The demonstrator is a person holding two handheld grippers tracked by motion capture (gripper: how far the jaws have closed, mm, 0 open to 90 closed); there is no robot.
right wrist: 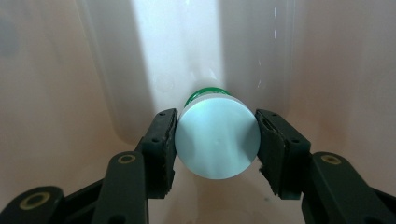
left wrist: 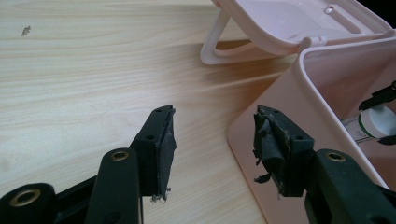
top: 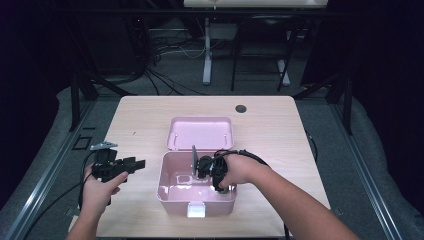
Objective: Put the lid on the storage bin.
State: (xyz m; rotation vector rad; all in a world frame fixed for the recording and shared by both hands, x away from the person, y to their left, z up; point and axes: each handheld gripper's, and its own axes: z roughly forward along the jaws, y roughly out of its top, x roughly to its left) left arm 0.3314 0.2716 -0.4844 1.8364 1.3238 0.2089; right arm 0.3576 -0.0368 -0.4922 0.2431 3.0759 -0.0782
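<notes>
A pink plastic box [top: 162, 176] stands open on the wooden table, its lid [top: 200, 132] tipped back behind it. My right gripper [right wrist: 215, 126] reaches down inside the box [right wrist: 56, 70] and is shut on a small bottle [right wrist: 217, 140] with a round white cap and a green band, one pad on each side of the cap. From above, the right gripper [top: 202, 167] sits in the middle of the box. My left gripper [left wrist: 214, 126] hangs open over the table just left of the box wall [left wrist: 280, 93], nothing between its jaws. Past that wall the bottle [left wrist: 373, 122] shows.
The lid [left wrist: 289, 23] rests on the table behind the box. A white latch [top: 196, 210] sits on the box's front. A dark round hole [top: 241, 108] marks the far side of the table [top: 280, 130]. Bare wood [left wrist: 93, 70] lies left of the box.
</notes>
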